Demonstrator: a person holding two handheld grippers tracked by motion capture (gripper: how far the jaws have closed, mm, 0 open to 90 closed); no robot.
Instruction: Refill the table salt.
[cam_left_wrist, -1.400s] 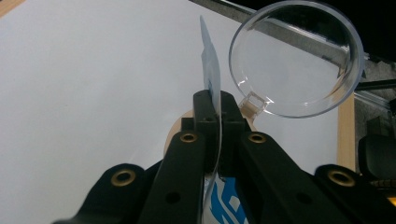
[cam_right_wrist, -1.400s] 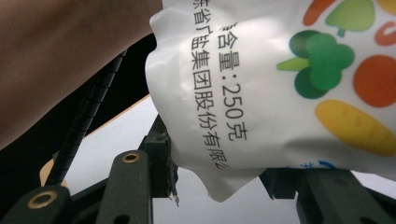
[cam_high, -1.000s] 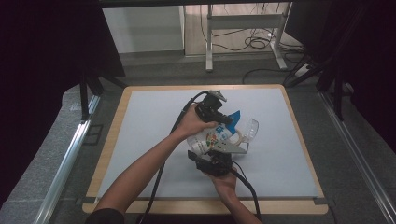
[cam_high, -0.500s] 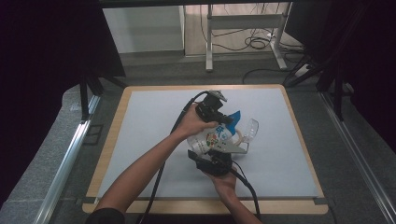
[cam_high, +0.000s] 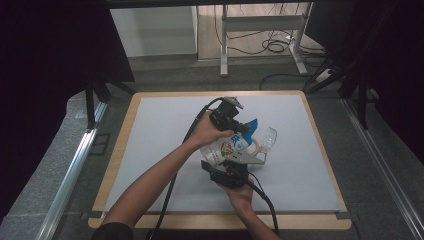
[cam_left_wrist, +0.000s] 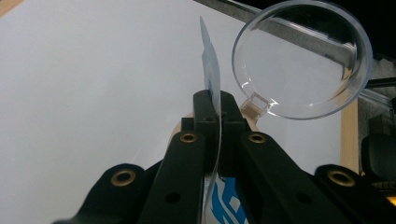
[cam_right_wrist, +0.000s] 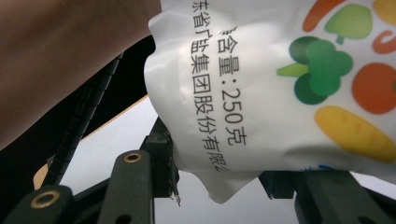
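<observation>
With my left gripper (cam_high: 242, 127) I am pinching the thin blue top edge of the white pouch (cam_high: 227, 149), jaws fully together on it, over the middle of the white mat (cam_high: 150, 130). With my right gripper (cam_high: 231, 167), just nearer, I am clamping the pouch's lower end between half-spread jaws. A clear plastic cup (cam_high: 266, 138) is sitting right of the pouch.

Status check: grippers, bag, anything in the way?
Left gripper shut on bag's blue top edge. Right gripper clamps white bag low down. Clear cup just beyond, apart from the bag.
</observation>
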